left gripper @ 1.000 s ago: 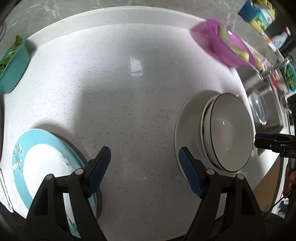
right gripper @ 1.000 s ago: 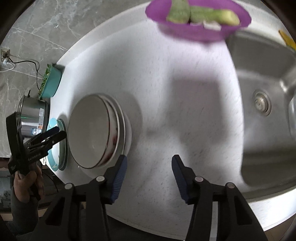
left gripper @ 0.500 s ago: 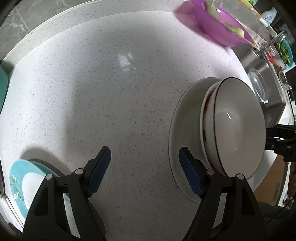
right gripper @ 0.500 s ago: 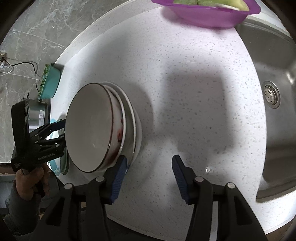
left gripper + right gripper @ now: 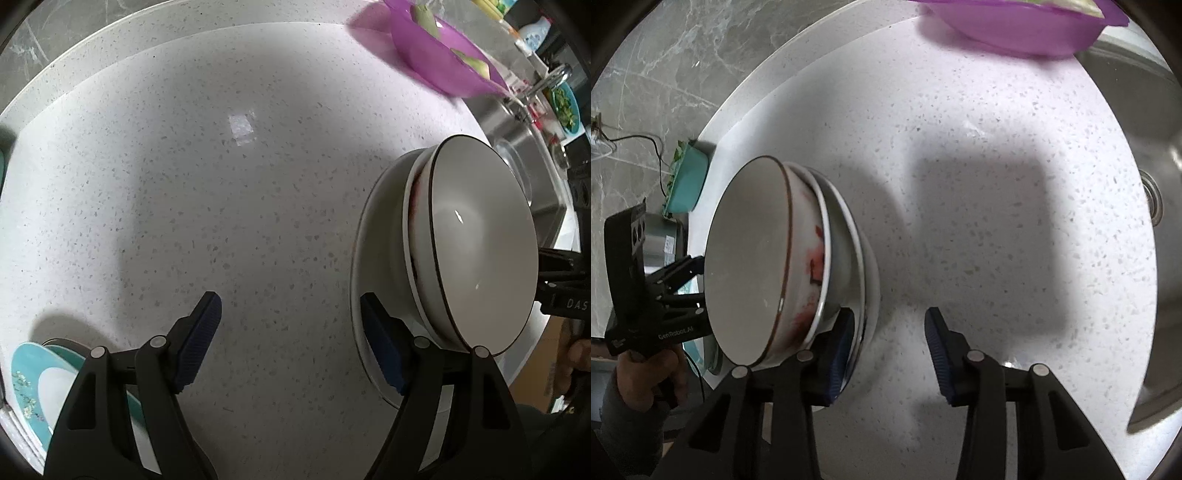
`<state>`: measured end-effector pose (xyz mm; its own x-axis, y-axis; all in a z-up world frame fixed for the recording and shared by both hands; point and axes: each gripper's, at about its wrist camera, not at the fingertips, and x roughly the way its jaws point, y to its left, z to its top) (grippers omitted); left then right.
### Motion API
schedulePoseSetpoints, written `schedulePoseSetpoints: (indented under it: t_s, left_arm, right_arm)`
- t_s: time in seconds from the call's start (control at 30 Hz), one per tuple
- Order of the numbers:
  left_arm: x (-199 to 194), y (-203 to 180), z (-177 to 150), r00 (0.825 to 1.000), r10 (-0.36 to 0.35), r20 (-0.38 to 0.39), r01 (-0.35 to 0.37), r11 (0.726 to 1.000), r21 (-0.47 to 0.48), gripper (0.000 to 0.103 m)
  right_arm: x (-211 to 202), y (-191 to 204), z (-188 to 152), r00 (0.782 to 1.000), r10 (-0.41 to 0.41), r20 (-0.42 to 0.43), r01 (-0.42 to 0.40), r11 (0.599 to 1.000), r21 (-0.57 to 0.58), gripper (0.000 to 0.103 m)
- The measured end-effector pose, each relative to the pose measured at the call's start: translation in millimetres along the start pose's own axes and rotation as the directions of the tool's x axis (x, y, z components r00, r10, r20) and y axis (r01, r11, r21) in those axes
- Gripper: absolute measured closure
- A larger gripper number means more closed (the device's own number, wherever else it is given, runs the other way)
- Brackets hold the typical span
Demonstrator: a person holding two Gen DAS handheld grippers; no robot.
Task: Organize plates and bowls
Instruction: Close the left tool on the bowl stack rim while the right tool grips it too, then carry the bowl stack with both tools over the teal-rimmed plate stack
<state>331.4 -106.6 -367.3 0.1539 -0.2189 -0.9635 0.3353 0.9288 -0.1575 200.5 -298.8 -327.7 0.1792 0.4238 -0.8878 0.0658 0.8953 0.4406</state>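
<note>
Both the left gripper point(image 5: 290, 341) and right gripper point(image 5: 890, 349) hover spread over a speckled white counter point(image 5: 229, 206) beside a steel sink point(image 5: 1145, 177).

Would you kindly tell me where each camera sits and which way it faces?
Left wrist: rides the left tool, looking down across the counter with the bowl stack on its right; the right tool shows at the far right.
Right wrist: rides the right tool, facing the purple bowl, sink right; the left tool shows.
Shared: bowl stack, purple bowl.
</note>
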Motion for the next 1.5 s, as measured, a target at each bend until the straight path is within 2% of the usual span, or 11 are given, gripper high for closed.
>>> schedulePoseSetpoints:
  t_s: [0.2,0.37,0.4,0.5,0.57,0.63,0.73,0.9,1.5]
  left_arm:
    - [6,1,12,1.0,-0.027,0.0,0.027,0.999,0.021,0.027]
    - [8,-9,22,1.0,-0.008,0.013,0.007,0.998,0.062,0.029]
    - [9,-13,24,1.0,-0.009,0.014,0.008,0.998,0.06,0.03]
    - [10,-20,28,1.0,-0.018,0.025,0.016,0.998,0.059,0.038]
    - [9,-24,30,0.999,-0.038,0.035,0.036,0.997,0.069,0.058]
    - [9,-30,29,0.998,-0.061,0.036,0.058,0.995,0.079,0.071]
    - [13,-37,32,0.997,-0.074,0.024,0.072,0.995,0.074,0.074]
    - [14,-45,33,0.995,-0.099,0.03,0.096,0.992,0.082,0.091]
    - [10,-43,26,0.994,-0.104,0.043,0.101,0.993,0.054,0.092]
  right_arm:
    - [0,-7,5,0.999,0.024,0.031,-0.025,1.0,0.015,0.06]
    - [-2,-2,9,0.998,0.05,0.036,-0.049,0.998,-0.028,0.082]
    - [-1,-1,9,0.998,0.045,0.036,-0.044,0.999,-0.03,0.082]
    - [-2,-4,9,0.998,0.05,0.04,-0.049,0.999,-0.02,0.082]
    - [-3,-3,9,0.998,0.047,0.043,-0.046,0.999,-0.024,0.081]
    - [-3,-2,9,0.998,0.047,0.043,-0.046,0.999,-0.026,0.081]
    - [-3,-3,10,0.998,0.045,0.049,-0.044,0.999,-0.025,0.081]
    - [-3,-2,10,0.997,0.048,0.055,-0.046,0.999,-0.021,0.081]
    - [-8,-4,6,0.996,0.042,0.075,-0.041,0.999,-0.012,0.082]
